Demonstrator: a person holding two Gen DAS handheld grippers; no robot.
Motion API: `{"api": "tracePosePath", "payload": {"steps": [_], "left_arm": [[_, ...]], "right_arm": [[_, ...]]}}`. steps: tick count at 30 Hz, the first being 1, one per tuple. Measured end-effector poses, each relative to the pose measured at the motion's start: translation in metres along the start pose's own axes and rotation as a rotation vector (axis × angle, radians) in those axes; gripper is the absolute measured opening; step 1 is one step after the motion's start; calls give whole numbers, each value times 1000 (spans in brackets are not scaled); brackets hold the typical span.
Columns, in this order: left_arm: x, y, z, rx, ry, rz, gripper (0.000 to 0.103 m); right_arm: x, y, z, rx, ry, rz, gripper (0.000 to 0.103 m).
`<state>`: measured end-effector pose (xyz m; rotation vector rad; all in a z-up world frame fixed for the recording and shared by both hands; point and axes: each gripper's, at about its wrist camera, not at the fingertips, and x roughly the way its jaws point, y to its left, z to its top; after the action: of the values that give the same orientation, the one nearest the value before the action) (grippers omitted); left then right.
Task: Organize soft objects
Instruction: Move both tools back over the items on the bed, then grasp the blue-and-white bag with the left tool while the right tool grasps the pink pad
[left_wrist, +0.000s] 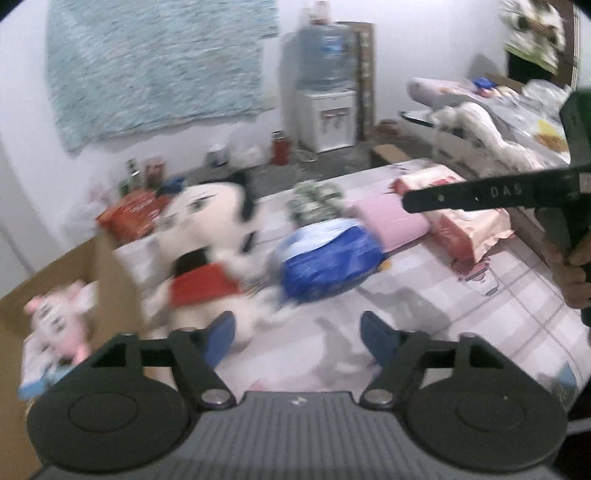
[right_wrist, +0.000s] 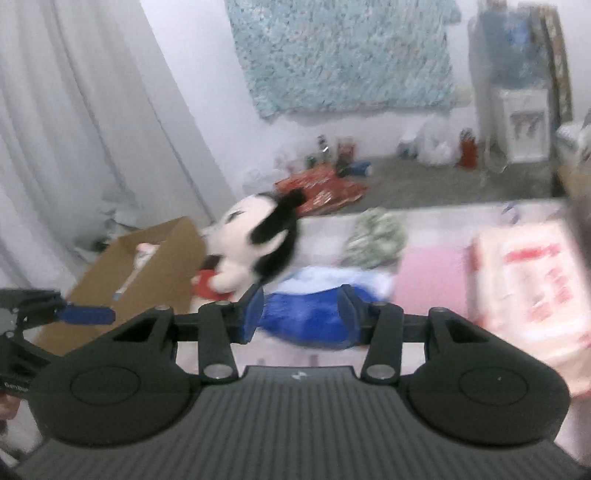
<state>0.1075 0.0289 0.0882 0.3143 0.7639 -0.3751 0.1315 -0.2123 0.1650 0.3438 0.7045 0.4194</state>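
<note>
The left gripper hangs spread wide over the checked tabletop, nothing between its blue pads. The right gripper is part-spread and also empty; the blue pack shows through its gap but lies beyond it, seemingly untouched. Both views are smeared, so fine contact is hard to judge.

In the left wrist view the soft things sit in a loose arc: the mouse plush at 10 o'clock, leaning at the tabletop's edge beside the box; the blue pack at 12; a green-patterned bundle behind it; a pink pad and a pink-red pack toward 1 and 2 o'clock. A pink plush already lies in the box at 9 o'clock.

The step in hand looks like reaching for the next item, probably the plush or the blue pack. To do it well:
- Pick one target per gripper; they are close together and could collide.
- For the plush, bite the body or neck, not an ear, so it does not swing or slip.
- For the pack, come down across its narrow width and squeeze gently; it will bulge and may slide on the smooth cloth.
- Lift clear of the box wall before crossing to 9 o'clock, then drop beside the pink plush.
</note>
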Motion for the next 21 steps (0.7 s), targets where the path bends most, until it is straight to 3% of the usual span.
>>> {"api": "tracePosePath", "payload": {"steps": [4, 7, 11, 15, 19, 21], "left_arm": [[56, -29, 16, 66, -27, -50, 91], [86, -35, 25, 42, 4, -64, 95], [119, -31, 32, -21, 39, -27, 95], [134, -26, 41, -97, 26, -37, 103], [148, -29, 51, -90, -1, 42, 103], [159, -29, 56, -92, 8, 45, 103]], "right_arm": [[-3, -31, -1, 0, -41, -65, 48], [-4, -56, 0, 26, -59, -71, 49], [3, -86, -5, 113, -51, -6, 49], [19, -94, -1, 125, -36, -25, 49], [16, -92, -1, 142, -44, -1, 52], [17, -90, -1, 130, -38, -19, 52]]}}
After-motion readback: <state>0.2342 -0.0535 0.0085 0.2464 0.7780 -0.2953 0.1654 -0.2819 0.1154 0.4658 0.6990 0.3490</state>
